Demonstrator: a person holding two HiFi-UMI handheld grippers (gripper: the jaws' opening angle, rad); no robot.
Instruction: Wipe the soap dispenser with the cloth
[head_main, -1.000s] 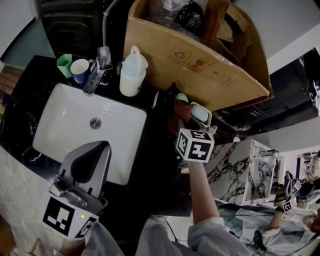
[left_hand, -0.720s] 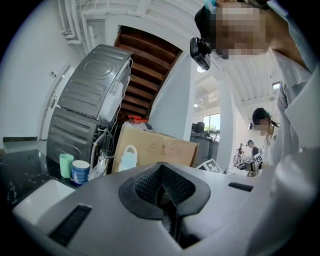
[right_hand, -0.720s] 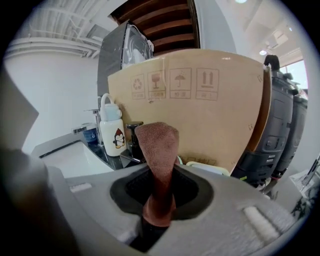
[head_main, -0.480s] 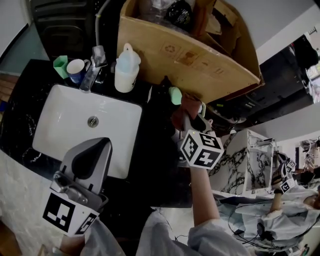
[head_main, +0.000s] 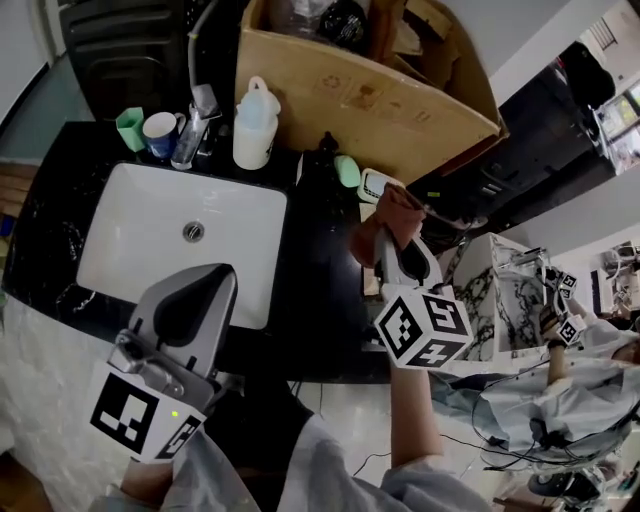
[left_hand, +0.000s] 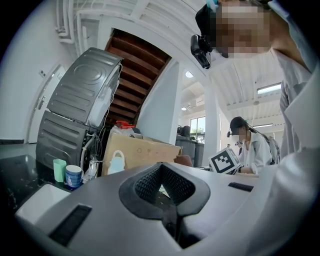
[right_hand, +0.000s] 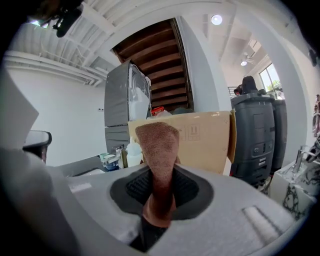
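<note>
The soap dispenser (head_main: 256, 125), a white pump bottle, stands at the back of the black counter to the right of the faucet (head_main: 196, 122). It also shows small in the left gripper view as the dispenser (left_hand: 116, 162) and in the right gripper view as the dispenser (right_hand: 134, 152). My right gripper (head_main: 402, 248) is shut on a brown cloth (head_main: 400, 212), which stands up between the jaws as the cloth (right_hand: 157, 150). It hovers off the counter's right end, well away from the dispenser. My left gripper (head_main: 203, 288) is shut and holds nothing, over the near edge of the sink (head_main: 130, 250).
A blue-and-white cup (head_main: 160, 131) and a green cup (head_main: 130, 127) stand left of the faucet. A green soap (head_main: 347, 170) and a soap dish (head_main: 374, 184) lie near the counter's right end. A big cardboard box (head_main: 380, 100) rises behind the counter. Another person (left_hand: 247, 147) sits at the right.
My right gripper has drawn back from the soap dish toward the right and nearer to me, with the cloth in it. The left gripper has hardly moved.
</note>
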